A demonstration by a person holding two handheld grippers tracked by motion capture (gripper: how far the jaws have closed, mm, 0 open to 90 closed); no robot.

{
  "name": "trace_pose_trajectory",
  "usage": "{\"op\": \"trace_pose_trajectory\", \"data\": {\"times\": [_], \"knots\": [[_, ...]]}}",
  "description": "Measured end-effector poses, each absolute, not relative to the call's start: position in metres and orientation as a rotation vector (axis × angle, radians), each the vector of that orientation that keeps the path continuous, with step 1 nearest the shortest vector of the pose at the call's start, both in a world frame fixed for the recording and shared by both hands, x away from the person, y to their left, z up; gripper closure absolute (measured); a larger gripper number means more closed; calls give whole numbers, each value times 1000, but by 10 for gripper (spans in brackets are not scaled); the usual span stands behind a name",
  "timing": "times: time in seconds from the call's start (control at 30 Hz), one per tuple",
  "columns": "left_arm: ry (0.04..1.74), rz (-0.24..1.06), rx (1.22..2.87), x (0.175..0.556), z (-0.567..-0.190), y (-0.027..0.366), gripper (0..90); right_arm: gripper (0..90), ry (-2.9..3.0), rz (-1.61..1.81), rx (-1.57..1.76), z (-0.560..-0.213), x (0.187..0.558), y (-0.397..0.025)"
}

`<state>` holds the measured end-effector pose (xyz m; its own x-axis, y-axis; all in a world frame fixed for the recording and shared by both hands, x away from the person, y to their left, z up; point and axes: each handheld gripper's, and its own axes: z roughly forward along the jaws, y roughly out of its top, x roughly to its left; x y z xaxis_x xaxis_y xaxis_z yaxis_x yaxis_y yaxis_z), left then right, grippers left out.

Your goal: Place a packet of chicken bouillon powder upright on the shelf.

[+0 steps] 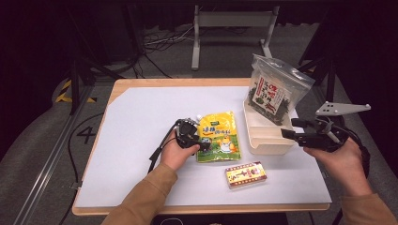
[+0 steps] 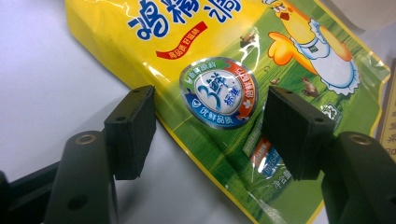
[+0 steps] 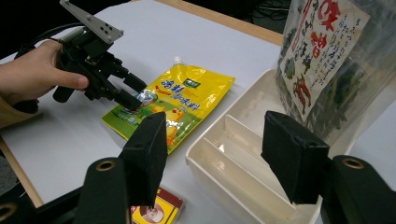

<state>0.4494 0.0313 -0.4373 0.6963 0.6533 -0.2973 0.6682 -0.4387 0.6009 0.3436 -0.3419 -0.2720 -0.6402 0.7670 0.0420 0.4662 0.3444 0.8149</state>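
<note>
Sitting nearest the high camera, close to the table's front edge: small red and gold box [image 1: 245, 174], lying flat on the white sheet [image 1: 141, 122], just below the yellow pouch [image 1: 218, 136] and apart from it; showing again at the bottom of the right gripper view [image 3: 156, 207], partly behind the near jaw.

Lying flat near the middle of the sheet: yellow pouch, spout end pointing away from the person, green picture end toward them; just left of the white tray [image 1: 264, 133], not touching it.

Hovering over the pouch's lower left corner: left gripper [image 1: 196, 140], held in the left hand [image 1: 177, 153]; jaws spread wide and gripping nothing, one over the bare sheet beside the pouch's edge, the other over the green printed part [image 2: 219, 93]; whether the jaw tips are touching the pouch, impossible to tell.

Hanging at the tray's right side: right gripper [image 1: 291, 133], held in the right hand [image 1: 345, 161], jaws likewise parted and empty, pointing left across the tray; divider ribs inside the tray showing between them [image 3: 233, 140].

Standing tilted at the tray's far end: clear bag of dark dried greens [image 1: 274, 89] with a white and red label, lower part resting in the tray, top leaning back past the sheet's edge.
</note>
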Motion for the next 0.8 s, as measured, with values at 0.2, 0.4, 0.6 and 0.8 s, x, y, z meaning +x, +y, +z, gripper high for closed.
{"op": "trace_pose_trajectory", "data": {"times": [0.2,0.4,0.6,0.8], "knots": [[1008,-39,2160,447,-440,28,529,407,2275,1201,1083,-273,345,-338],[1011,-67,2136,446,-442,29,603,409,2288,1202,1087,-275,346,-334],[996,-44,2123,443,-442,27,687,414,2299,1198,1087,-278,346,-332],[986,-28,2125,442,-441,26,742,423,2306,1187,1090,-279,345,-332]]}}
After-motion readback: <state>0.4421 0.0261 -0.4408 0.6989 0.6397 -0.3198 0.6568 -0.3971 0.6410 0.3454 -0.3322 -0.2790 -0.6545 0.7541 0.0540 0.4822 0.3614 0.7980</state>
